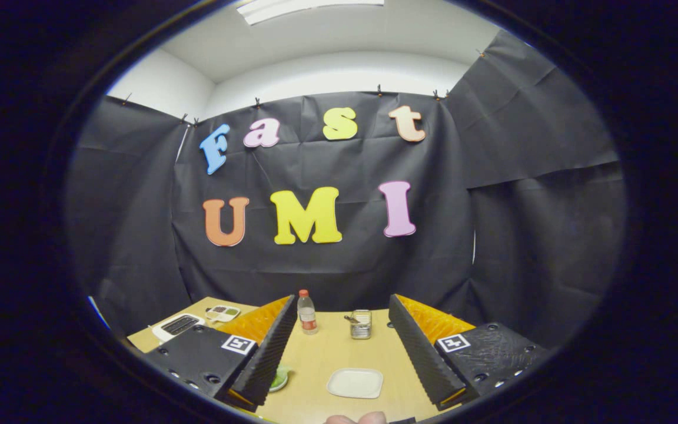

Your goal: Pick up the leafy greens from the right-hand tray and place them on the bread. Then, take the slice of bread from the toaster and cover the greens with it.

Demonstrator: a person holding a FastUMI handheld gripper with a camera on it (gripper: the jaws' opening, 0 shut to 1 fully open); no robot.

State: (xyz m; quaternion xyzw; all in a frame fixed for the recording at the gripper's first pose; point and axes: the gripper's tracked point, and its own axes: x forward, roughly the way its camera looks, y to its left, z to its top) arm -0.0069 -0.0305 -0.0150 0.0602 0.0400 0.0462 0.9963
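Note:
My gripper (348, 353) is held above the wooden table, open, with nothing between its two black ribbed fingers (268, 353). A white square plate (355, 383) lies on the table between the fingers, low and near me. A bit of leafy green on a small dish (279, 378) peeks out beside the left finger, mostly hidden by it. The white toaster (177, 325) with its dark slot sits far left, beyond the left finger. I cannot make out any bread.
A clear bottle with a red cap (306, 312) and a metal can (361, 324) stand at the far edge of the table (321, 359). A small tray (223, 312) lies behind the toaster. Fingertips of a hand (355, 418) show at the near edge.

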